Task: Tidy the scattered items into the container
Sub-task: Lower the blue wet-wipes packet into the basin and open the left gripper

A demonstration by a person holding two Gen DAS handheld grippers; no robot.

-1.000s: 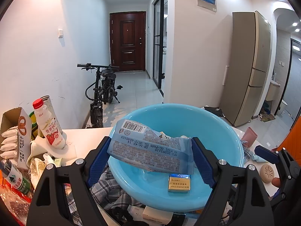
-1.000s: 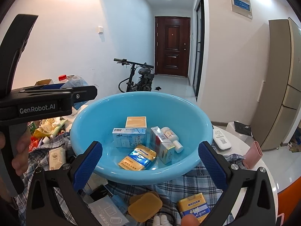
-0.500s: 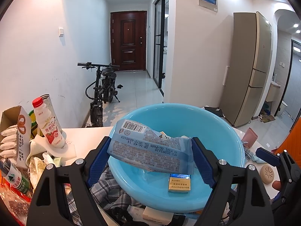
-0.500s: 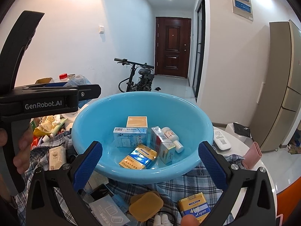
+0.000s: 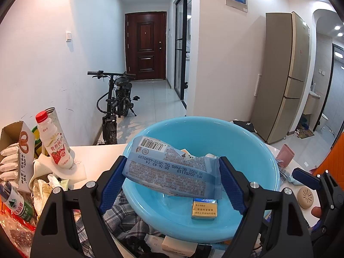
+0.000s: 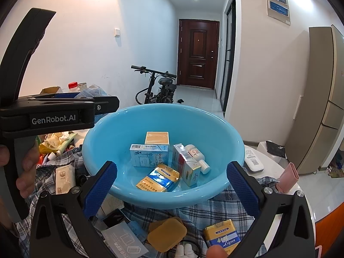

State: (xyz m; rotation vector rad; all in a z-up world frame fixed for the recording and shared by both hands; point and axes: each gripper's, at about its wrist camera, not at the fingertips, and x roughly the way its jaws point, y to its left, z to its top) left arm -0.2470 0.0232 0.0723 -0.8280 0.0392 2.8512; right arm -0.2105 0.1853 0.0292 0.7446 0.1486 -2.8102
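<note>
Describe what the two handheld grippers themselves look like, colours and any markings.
Both are matte black plastic frames with silver screws. The left gripper and right gripper have blue fingers with a fine knurled grip texture. The left one's side carries white "GenRobot.AI" lettering, seen from the right wrist view. A bare hand grips its grey handle.
</note>
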